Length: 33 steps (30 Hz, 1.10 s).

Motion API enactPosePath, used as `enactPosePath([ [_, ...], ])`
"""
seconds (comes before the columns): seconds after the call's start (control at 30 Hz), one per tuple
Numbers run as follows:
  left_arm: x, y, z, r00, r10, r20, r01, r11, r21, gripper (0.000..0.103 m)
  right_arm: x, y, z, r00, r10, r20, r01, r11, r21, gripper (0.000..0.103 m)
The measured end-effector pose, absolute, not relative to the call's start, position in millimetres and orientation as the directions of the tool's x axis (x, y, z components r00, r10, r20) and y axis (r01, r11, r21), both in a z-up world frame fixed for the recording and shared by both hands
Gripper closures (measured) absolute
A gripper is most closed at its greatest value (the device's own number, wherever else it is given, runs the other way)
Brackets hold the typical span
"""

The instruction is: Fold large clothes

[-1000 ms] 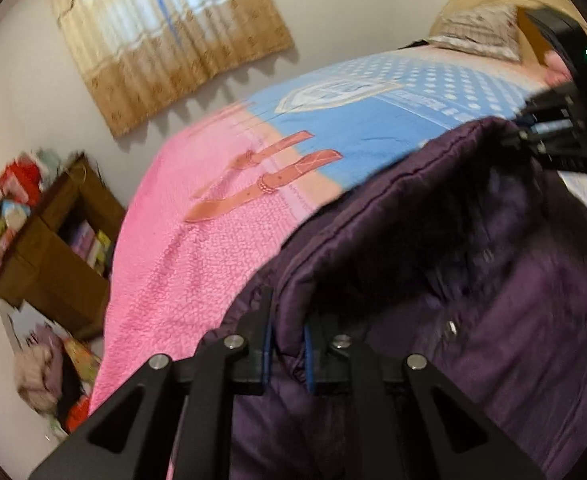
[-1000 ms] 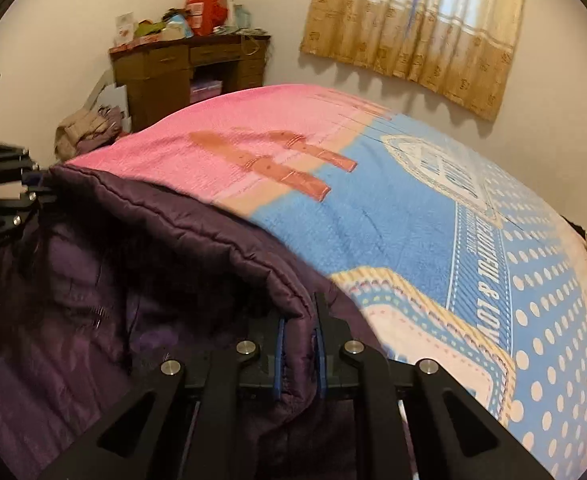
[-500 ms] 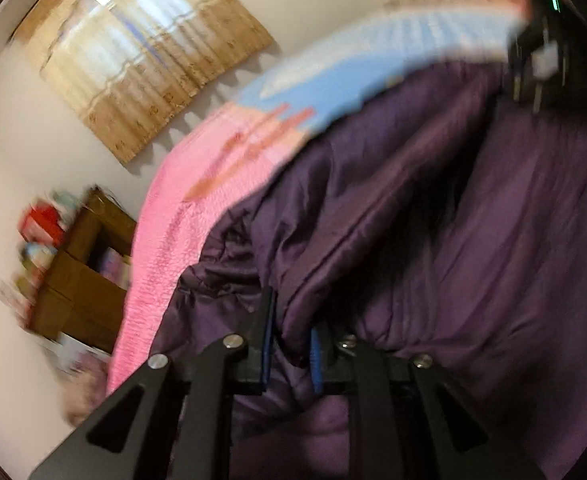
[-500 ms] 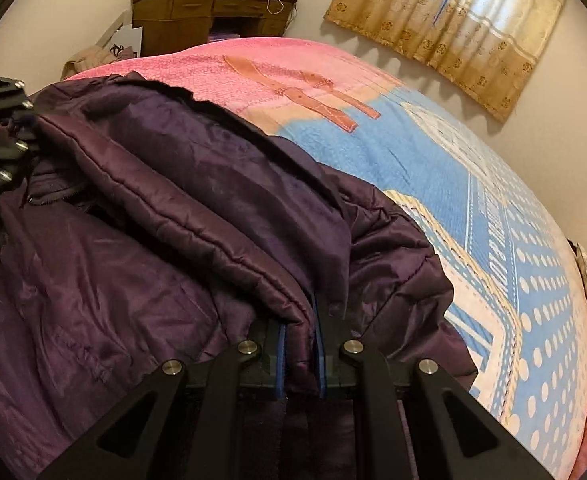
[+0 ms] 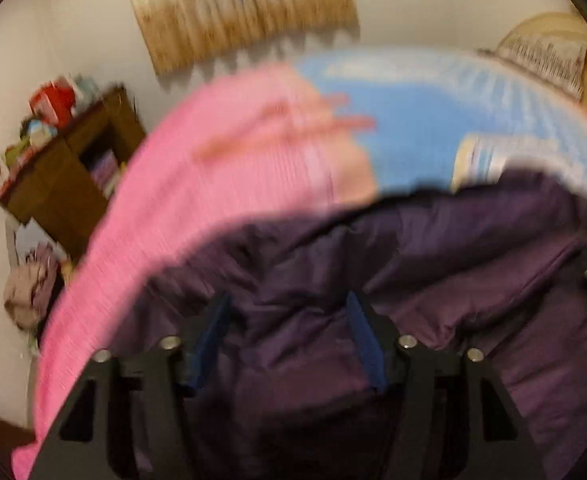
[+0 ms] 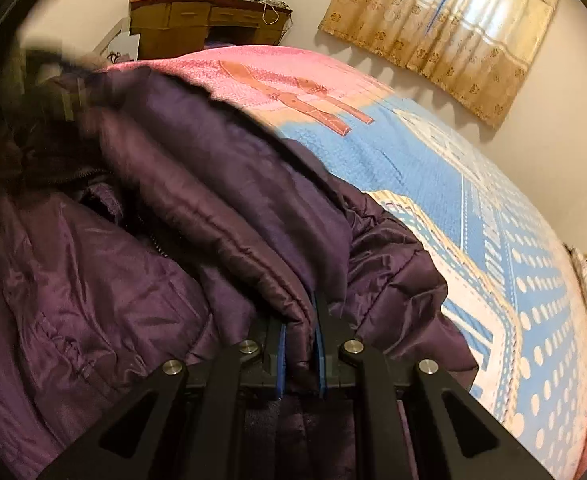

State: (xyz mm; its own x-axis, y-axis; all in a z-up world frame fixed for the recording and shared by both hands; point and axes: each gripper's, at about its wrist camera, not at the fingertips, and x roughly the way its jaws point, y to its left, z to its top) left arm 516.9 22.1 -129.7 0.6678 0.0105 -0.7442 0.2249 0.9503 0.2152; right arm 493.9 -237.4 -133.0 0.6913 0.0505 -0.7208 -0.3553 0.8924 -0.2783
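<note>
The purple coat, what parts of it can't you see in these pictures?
- Purple coat: its near end runs off the bottom edge in the right wrist view.
- Fold inside the right gripper: the shut blue pads cover it.
- Left wrist view: motion blur smears the seams under the open left gripper.
- Left gripper in the right wrist view: a dark blur.

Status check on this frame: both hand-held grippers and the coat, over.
Left hand-held gripper open over purple coat. Right hand-held gripper shut on folded coat edge. Coat bunched on bed. Nothing in the way.

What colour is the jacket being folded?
Dark purple jacket, shown best in the right wrist view.
</note>
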Motion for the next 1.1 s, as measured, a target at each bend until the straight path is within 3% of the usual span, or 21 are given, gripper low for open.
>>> enactPosePath([
  [0.13,501.1,23.0,-144.8,0.72,0.026,-0.694,0.191,0.953,0.234,0.038,484.1,-243.5,-113.3,0.69,0.086,-0.719,-0.356,0.904,-0.234,0.084],
  [0.23,504.3,25.5,-147.0,0.723,0.021,-0.69,0.188,0.956,0.226,0.038,473.7,-249.5,-83.9,0.726,0.126,-0.676,-0.308,0.939,-0.155,0.068],
  [0.3,504.3,23.8,-149.1,0.73,0.027,-0.683,0.185,0.954,0.235,0.038,473.5,-252.5,-68.0,0.74,0.174,-0.65,-0.279,0.958,-0.061,0.047],
  [0.5,505.6,23.1,-147.9,0.747,0.037,-0.664,0.176,0.952,0.251,0.038,508.4,-229.7,-57.3,0.742,0.18,-0.645,-0.2,0.979,0.043,0.047],
  [0.6,504.4,23.2,-148.2,0.754,0.044,-0.656,0.173,0.95,0.262,0.038,533.7,-224.5,-84.1,0.682,0.176,-0.71,-0.175,0.982,0.075,0.047],
  [0.73,503.4,23.6,-149.1,0.758,0.042,-0.651,0.17,0.951,0.26,0.038,541.8,-224.9,-131.2,0.626,0.109,-0.773,-0.155,0.988,0.013,0.047],
  [1.1,504.7,26.6,-150.4,0.752,0.024,-0.659,0.179,0.955,0.238,0.037,540.0,-234.0,-151.1,0.665,0.126,-0.736,-0.16,0.987,0.024,0.047],
])
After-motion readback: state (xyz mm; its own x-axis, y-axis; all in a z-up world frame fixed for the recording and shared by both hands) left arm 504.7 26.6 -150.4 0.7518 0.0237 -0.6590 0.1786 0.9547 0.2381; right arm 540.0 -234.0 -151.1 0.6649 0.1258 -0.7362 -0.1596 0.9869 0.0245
